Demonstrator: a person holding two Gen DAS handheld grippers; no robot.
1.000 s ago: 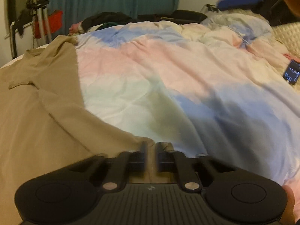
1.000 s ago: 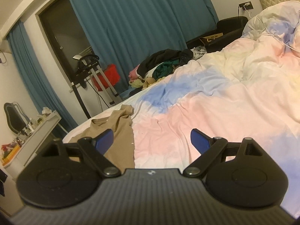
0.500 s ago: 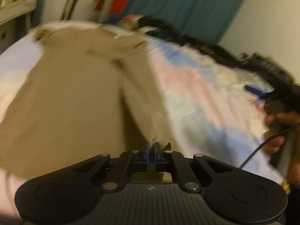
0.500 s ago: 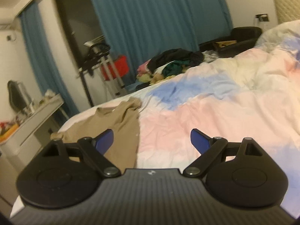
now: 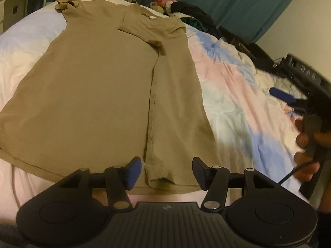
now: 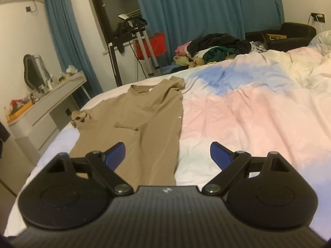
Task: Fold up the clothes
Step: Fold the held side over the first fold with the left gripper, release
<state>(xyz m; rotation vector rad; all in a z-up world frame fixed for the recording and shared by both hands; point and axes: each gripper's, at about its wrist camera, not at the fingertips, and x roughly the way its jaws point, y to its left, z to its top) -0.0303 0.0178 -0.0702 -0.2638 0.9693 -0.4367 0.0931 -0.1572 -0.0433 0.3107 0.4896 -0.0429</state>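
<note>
A tan T-shirt (image 5: 93, 86) lies flat on the bed, its right side folded inward over the body. My left gripper (image 5: 166, 170) hovers at the shirt's near hem, its jaws opening, and the folded edge lies below and between them without being pinched. The same tan T-shirt (image 6: 144, 119) appears lengthwise in the right wrist view. My right gripper (image 6: 167, 153) stands open above the shirt's right edge, nothing between its fingers. In the left wrist view the right gripper (image 5: 289, 97) shows at the right, held by a hand (image 5: 306, 150).
A pastel pink, blue and white duvet (image 6: 248, 107) covers the bed. A pile of clothes (image 6: 215, 49) sits at the far edge before teal curtains (image 6: 206, 6). A white desk (image 6: 47, 101) stands left of the bed. A dark armchair (image 6: 289, 33) stands at the far right.
My left gripper carried the shirt's edge across to the left, laid it over the body and let go, its jaws now apart. The right gripper swung left, still open.
</note>
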